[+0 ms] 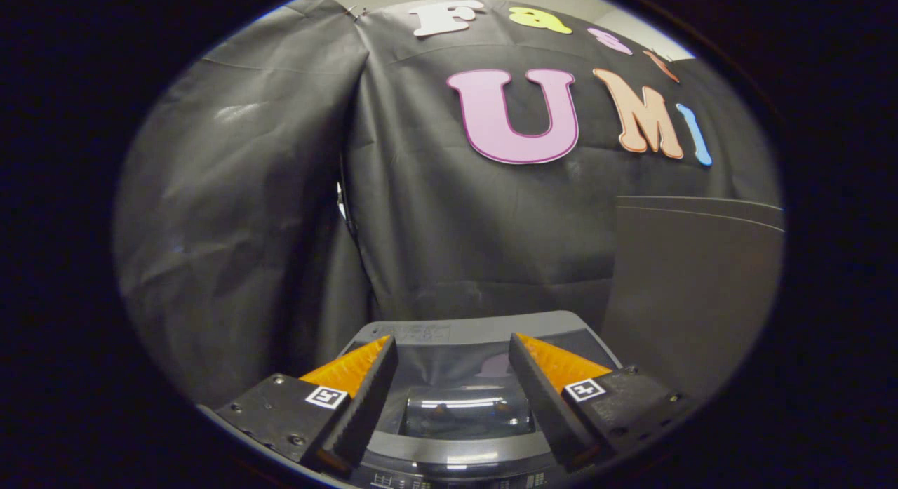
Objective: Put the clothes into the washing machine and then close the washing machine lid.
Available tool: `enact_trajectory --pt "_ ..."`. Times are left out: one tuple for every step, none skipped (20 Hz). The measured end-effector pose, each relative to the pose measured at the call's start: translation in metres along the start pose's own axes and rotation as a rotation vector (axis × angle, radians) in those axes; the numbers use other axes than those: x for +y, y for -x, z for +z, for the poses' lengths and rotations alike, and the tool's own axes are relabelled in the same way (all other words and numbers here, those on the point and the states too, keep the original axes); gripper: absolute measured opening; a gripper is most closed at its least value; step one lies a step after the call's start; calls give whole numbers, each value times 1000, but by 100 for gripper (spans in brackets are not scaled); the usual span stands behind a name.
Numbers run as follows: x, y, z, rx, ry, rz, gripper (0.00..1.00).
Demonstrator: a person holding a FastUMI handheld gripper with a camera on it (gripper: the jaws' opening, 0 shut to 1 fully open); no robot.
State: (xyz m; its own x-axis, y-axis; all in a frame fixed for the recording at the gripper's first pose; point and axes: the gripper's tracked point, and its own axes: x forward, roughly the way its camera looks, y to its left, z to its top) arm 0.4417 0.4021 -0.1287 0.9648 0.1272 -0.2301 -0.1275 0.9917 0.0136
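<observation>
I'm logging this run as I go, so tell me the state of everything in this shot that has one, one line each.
gripper: open, fingers spread wide, nothing between them, held above the washer.
washing machine: below and just ahead of the fingers, seen from above.
washing machine lid: appears down and closed; its clear window reflects light.
clothes: cannot tell; the window's glare hides the drum.

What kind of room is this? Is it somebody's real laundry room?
Probably not a real laundry room, more a small practice booth. Black cloth hangs as its walls, and a grey washing machine with its glass lid down sits below. The open tongs hover over it, holding nothing.
</observation>
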Motion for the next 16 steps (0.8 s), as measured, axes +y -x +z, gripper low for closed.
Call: enact_trajectory --pt "3 5 0 -2 2 6 97" --pt "5 9 1 -6 9 9 97" --pt "8 17 2 -12 27 13 97" --pt "10 22 2 -15 47 14 97" --pt "11 29 4 -19 62 13 97" --pt "14 34 6 -22 72 15 97" --pt "14 36 7 -26 78 15 97" --pt "14 41 9 -23 83 18 97" --pt "13 47 8 -19 90 22 97" --pt "14 54 8 -14 95 28 97" --pt "16 56 10 -10 95 41 97" --pt "19 61 11 -5 94 55 97" --pt "21 72 8 10 90 67 97" --pt "23 84 5 21 84 74 97" --pt "26 93 5 28 78 89 97" --pt "28 101 5 32 73 100 97"
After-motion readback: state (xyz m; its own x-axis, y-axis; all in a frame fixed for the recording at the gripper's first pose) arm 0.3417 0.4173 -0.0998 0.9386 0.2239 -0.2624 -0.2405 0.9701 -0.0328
